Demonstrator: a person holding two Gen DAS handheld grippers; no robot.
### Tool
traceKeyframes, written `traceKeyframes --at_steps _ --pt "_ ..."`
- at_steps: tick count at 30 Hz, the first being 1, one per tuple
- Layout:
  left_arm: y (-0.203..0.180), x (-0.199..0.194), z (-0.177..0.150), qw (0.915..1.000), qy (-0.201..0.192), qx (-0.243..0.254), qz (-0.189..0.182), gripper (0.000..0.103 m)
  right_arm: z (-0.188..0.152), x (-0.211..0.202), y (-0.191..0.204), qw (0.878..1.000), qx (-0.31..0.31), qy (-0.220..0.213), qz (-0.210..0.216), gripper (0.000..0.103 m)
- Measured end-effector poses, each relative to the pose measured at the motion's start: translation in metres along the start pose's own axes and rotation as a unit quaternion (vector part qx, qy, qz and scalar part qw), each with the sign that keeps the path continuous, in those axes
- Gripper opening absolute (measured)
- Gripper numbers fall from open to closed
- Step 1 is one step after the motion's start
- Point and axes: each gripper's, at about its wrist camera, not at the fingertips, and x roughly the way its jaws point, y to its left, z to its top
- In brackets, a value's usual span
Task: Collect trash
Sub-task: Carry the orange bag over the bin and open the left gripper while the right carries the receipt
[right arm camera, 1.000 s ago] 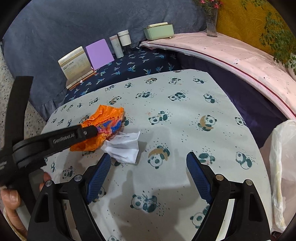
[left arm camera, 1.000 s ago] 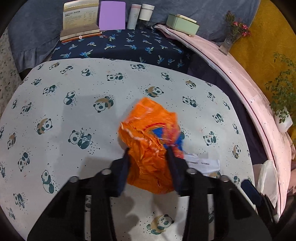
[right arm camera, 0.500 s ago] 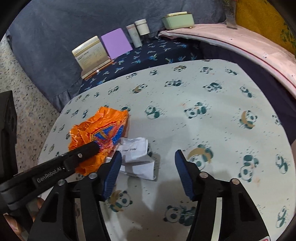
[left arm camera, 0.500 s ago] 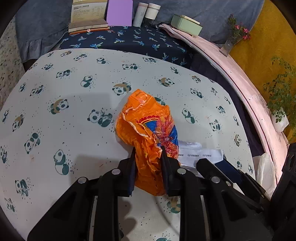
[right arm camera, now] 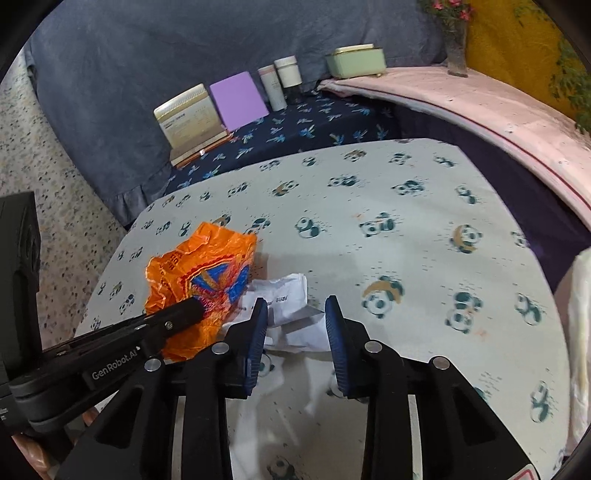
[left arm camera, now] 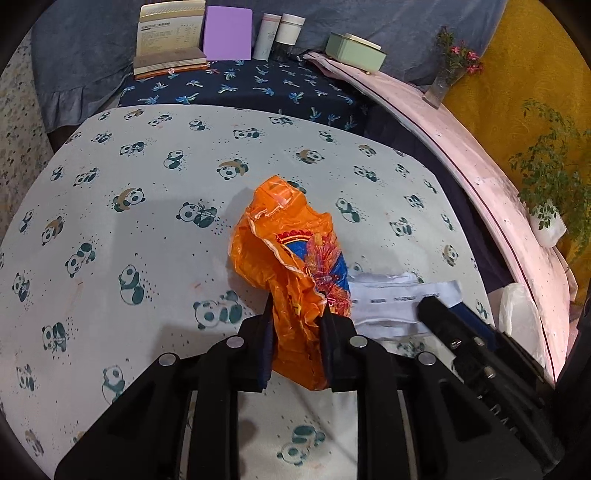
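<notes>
A crumpled orange plastic wrapper [left arm camera: 284,251] lies on the panda-print tabletop [left arm camera: 110,221]. My left gripper [left arm camera: 295,314] is shut on its near end; it also shows in the right wrist view [right arm camera: 199,269]. A crumpled white paper [right arm camera: 291,314] lies just right of the wrapper, also seen in the left wrist view [left arm camera: 391,299]. My right gripper [right arm camera: 295,306] straddles the paper with its blue pads [right arm camera: 258,325] close on either side, jaws partly closed. I cannot tell whether they pinch it.
A white plastic bag [left arm camera: 517,314] hangs at the table's right edge, also in the right wrist view [right arm camera: 580,332]. Behind the table, a dark blue shelf holds books [left arm camera: 170,37], bottles [left arm camera: 280,35] and a green box [left arm camera: 354,51]. A pink ledge [left arm camera: 480,155] curves along the right.
My left gripper closed on the orange wrapper and lifted its near end. My right gripper moved left over the white paper and narrowed its jaws around it.
</notes>
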Motion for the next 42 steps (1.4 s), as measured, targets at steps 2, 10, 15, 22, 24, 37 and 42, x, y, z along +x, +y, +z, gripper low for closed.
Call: traceKeyframes --at_steps 2,10,15,22,24,37,42 --pt "-0.006 -0.006 -0.005 1.0000 -0.001 0.004 -0.003 0.020 -0.001 -0.013 -0.008 1.000 0.009 -0.009 -0.010 0.030" --pt "-0.046 -0.027 -0.024 0.9990 -0.006 0.039 -0.020 0.019 -0.010 -0.065 -0.042 0.997 0.038 -0.046 -0.040 0.030" --pt "-0.075 -0.038 -0.035 0.9975 -0.010 0.065 -0.028 0.019 -0.016 -0.094 -0.065 0.994 0.055 -0.066 -0.060 0.030" --pt "-0.114 -0.048 -0.045 0.9942 -0.014 0.098 -0.041 0.019 -0.022 -0.134 -0.105 0.987 0.093 -0.097 -0.083 0.030" --pt "-0.126 -0.050 -0.048 0.9929 -0.014 0.109 -0.045 0.019 -0.025 -0.145 -0.115 0.985 0.102 -0.107 -0.090 0.030" --pt "-0.211 -0.051 -0.070 0.9799 -0.008 0.184 -0.077 0.019 -0.041 -0.194 -0.177 0.970 0.155 -0.145 -0.121 0.030" --pt "-0.240 -0.048 -0.078 0.9732 -0.003 0.212 -0.089 0.019 -0.050 -0.207 -0.199 0.963 0.176 -0.156 -0.133 0.030"
